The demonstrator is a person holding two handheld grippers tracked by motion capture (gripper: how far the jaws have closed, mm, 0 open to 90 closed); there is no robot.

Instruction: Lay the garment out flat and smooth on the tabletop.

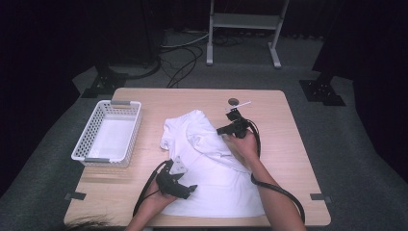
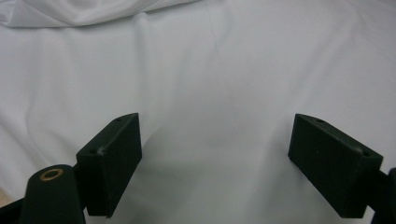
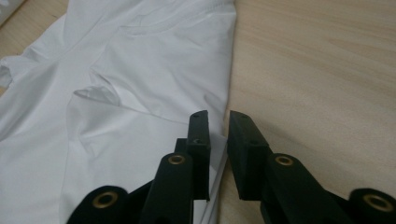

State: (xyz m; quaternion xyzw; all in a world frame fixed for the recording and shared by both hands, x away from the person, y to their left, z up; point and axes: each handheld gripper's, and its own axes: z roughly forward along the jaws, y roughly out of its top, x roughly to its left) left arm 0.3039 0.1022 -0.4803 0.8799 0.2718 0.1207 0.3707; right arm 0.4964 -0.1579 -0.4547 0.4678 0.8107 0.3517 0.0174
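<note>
I had bare wood open along the table (image 1: 288,144) to the right of the white shirt (image 1: 211,178), and a clear strip between the shirt and the white basket (image 1: 107,132) at the left edge. My right gripper (image 1: 230,126) and its cable (image 1: 279,190) crossed the shirt's right side; my left gripper (image 1: 185,188) sat over its lower left part, blocking passage there.

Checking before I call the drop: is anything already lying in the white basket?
No: in the high view the white basket shows a bare bottom, and the white shirt lies spread on the table beside it.
</note>
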